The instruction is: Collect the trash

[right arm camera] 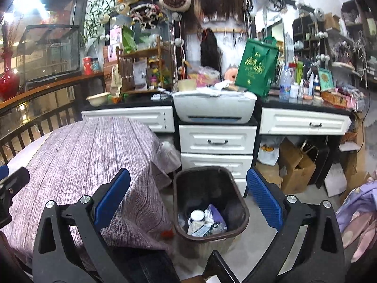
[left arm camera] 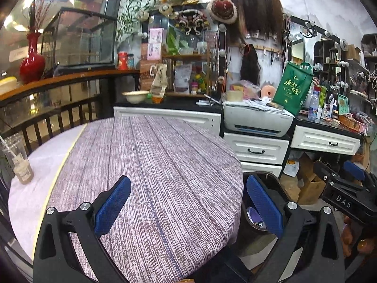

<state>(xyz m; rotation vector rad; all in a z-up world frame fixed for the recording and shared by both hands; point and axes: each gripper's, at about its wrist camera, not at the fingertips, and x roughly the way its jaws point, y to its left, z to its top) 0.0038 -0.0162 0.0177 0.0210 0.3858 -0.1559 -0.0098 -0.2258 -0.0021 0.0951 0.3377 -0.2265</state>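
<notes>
Below, beside the tabletop's [right arm camera: 77,151] right edge, stood a dark trash bin [right arm camera: 209,202] on the floor, already holding collected rubbish [right arm camera: 205,221]: a round white lid, crumpled wrappers, a scrap of purple. Seemed largely done on that count, since the purple-striped cloth over the tabletop lay bare across nearly all its visible span. Left only a plastic cup [left arm camera: 17,159] with a straw and a little brownish drink, standing upright near the far left edge on the white strip beyond the cloth, well apart from the bin; probably the last piece to fetch, though whether it counted as trash could not be told. Hung over the cloth with jaws spread wide and nothing between them, the left gripper [left arm camera: 188,205]. Hovered near the bin's mouth, jaws likewise wide apart and empty, the right gripper [right arm camera: 188,202]. Farther out stood white drawers [right arm camera: 216,141], a printer [right arm camera: 214,108] piled with papers, a green bag [right arm camera: 256,68] and a crowded counter, none of it evidently part of the job.
</notes>
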